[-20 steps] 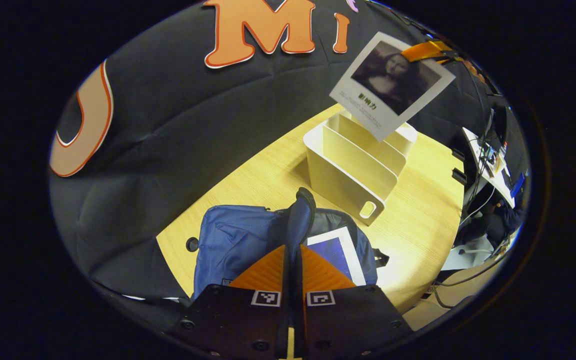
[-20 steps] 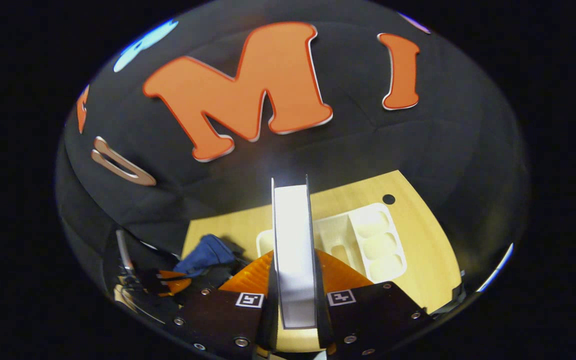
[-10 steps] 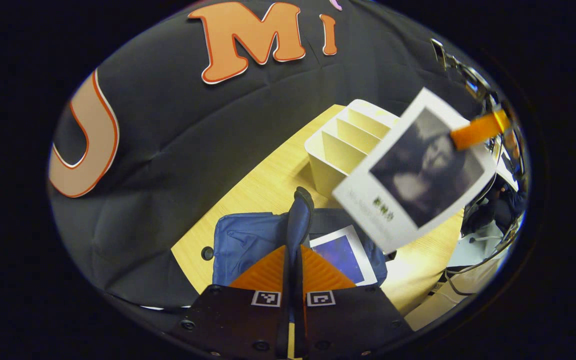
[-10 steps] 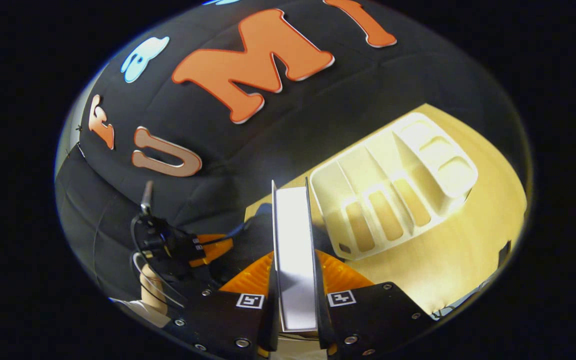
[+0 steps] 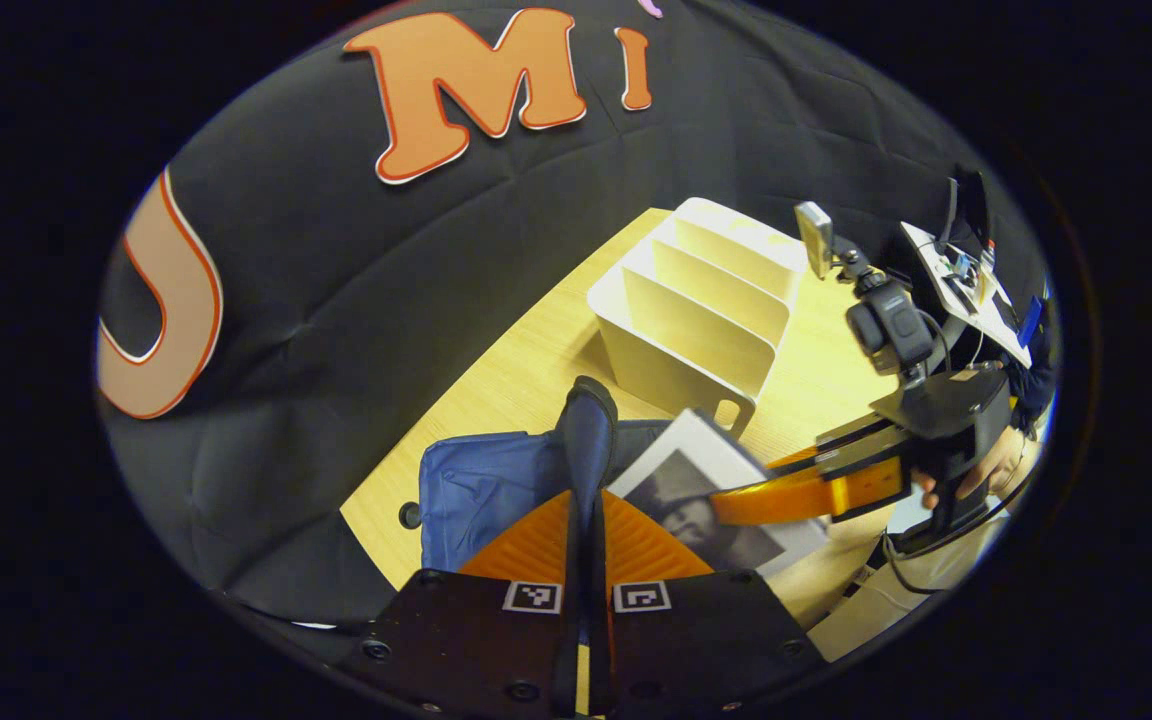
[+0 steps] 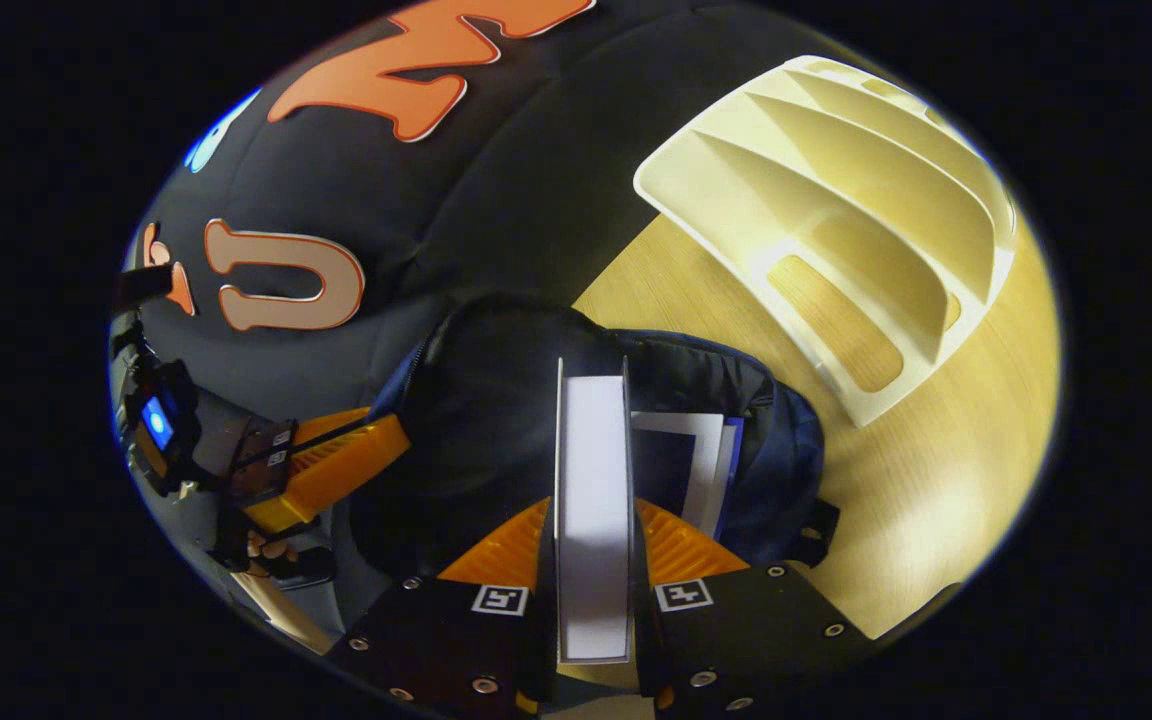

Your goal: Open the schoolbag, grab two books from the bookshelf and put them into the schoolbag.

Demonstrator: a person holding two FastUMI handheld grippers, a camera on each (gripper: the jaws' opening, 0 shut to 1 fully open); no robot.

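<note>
A recording booth is shown. A wooden counter [image 5: 536,360] is backed by black cloth [image 5: 336,260]. A cluttered desk [image 5: 966,290] is seen at 3 o'clock.

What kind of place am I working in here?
Likely a staged recording booth: a black cloth wall backs a wooden table holding a white bookshelf and blue schoolbag.

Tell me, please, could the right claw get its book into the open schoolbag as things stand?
Probably yes. The right claw holds the book just over the schoolbag mouth, which the left claw holds open by a strap; the first book inside leaves room alongside.
</note>
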